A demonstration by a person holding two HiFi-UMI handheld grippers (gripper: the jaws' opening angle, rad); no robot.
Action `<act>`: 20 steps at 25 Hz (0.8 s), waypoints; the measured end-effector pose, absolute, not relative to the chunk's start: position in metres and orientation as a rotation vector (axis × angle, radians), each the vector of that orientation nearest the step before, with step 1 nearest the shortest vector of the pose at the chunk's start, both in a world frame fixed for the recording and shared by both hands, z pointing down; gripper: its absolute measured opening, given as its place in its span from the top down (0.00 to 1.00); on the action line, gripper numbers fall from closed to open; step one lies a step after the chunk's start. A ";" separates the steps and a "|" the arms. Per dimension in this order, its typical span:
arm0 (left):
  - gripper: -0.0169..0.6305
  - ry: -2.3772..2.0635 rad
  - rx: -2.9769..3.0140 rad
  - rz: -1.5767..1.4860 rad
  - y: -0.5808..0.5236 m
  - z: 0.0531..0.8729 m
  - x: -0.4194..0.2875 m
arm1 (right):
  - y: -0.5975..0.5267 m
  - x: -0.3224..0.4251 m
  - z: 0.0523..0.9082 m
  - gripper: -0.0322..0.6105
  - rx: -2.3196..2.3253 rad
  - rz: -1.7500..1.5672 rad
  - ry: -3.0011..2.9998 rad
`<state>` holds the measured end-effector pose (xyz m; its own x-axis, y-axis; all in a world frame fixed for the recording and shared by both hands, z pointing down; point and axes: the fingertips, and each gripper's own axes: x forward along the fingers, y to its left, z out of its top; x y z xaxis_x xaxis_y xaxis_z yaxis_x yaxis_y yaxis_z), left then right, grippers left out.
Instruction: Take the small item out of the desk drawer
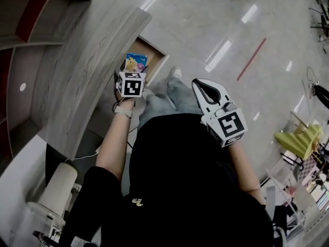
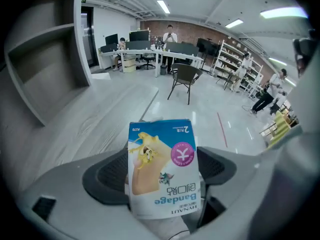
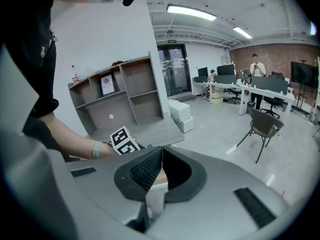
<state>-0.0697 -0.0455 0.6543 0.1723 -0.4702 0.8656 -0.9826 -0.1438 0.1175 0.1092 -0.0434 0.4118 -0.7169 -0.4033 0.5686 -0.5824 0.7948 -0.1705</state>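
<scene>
**Bandage packet clamped in left gripper, over open drawer**

Small flat bandage packet, blue & white w/ cartoon print, stands between the pads of the left gripper. Jaws are clenched on its lower part; upper half sticks out past the tips. In left gripper view its print reads upside down.

Head view: packet is up in the air, just off the edge of a grey wood-grain desk, in front of the open drawer, whose tan rim shows beyond it. Left gripper's marker cube sits just below the packet, w/ a pale wristband on the arm behind it.

Right gripper is closed tight, pads touching, nothing between them. Head view shows it in front of the person's dark top, well apart from desk & drawer, over glossy grey floor.
</scene>
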 end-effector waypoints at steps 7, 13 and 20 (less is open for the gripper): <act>0.29 -1.523 1.767 0.754 -0.018 0.587 -0.091 | -0.027 0.068 0.396 0.95 0.603 0.390 -2.539; 0.29 -1.676 1.775 0.658 0.016 0.527 -0.123 | -0.008 0.028 0.380 0.95 0.501 0.353 -2.596; 0.29 -1.878 1.746 0.505 0.063 0.461 -0.165 | 0.014 -0.026 0.361 0.95 0.344 0.316 -2.666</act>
<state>-0.1650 0.0627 0.4614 -0.0317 -0.7972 0.6029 -0.9921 0.0985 0.0780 -0.0257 0.0144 0.3610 -0.8762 -0.1895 0.4432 -0.2877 0.9433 -0.1655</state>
